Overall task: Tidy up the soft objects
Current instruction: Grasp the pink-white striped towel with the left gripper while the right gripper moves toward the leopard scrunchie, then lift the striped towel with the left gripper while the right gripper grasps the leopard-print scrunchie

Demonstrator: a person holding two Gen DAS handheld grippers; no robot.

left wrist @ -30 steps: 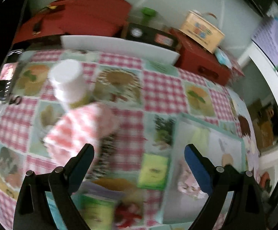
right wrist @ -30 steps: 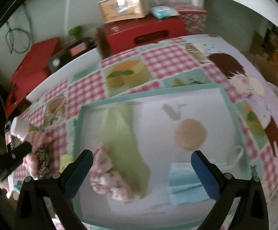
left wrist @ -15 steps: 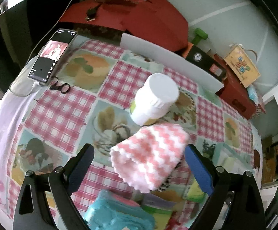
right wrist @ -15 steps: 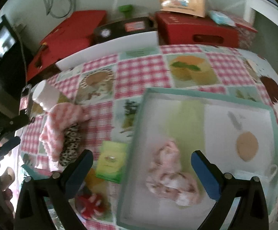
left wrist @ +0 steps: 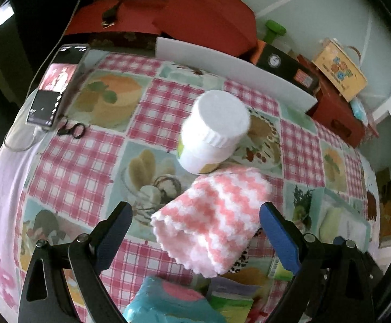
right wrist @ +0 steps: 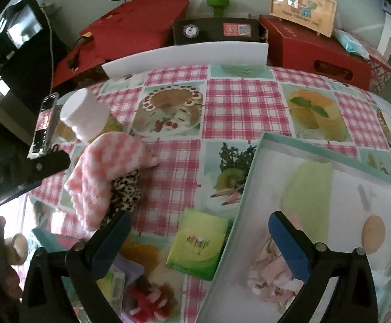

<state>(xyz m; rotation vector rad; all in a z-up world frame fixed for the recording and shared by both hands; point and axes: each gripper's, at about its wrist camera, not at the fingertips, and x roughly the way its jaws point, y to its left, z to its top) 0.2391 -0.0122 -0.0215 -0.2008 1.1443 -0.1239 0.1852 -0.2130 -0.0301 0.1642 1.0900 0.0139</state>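
Note:
A pink-and-white zigzag cloth (left wrist: 211,220) lies folded on the checked tablecloth, partly over a leopard-print cloth (right wrist: 125,191). My left gripper (left wrist: 195,231) hovers open just above it, one finger on each side, not touching. The same pink cloth (right wrist: 106,167) shows at the left of the right wrist view. My right gripper (right wrist: 198,238) is open and empty over a green packet (right wrist: 198,245), beside the teal-rimmed tray (right wrist: 249,177). In the tray lie a green cloth (right wrist: 308,191) and a crumpled pink floral cloth (right wrist: 271,271).
A white jar (left wrist: 211,134) stands just behind the pink cloth. A phone (left wrist: 52,86) and small scissors (left wrist: 71,129) lie at the far left. Red boxes (right wrist: 314,48) and a white board (right wrist: 184,56) line the back. Packets and a teal pack (left wrist: 168,304) crowd the near edge.
My left gripper has swung left from the tray area and closed in over the pink cloth. My right gripper has drawn back left from over the tray to its left edge.

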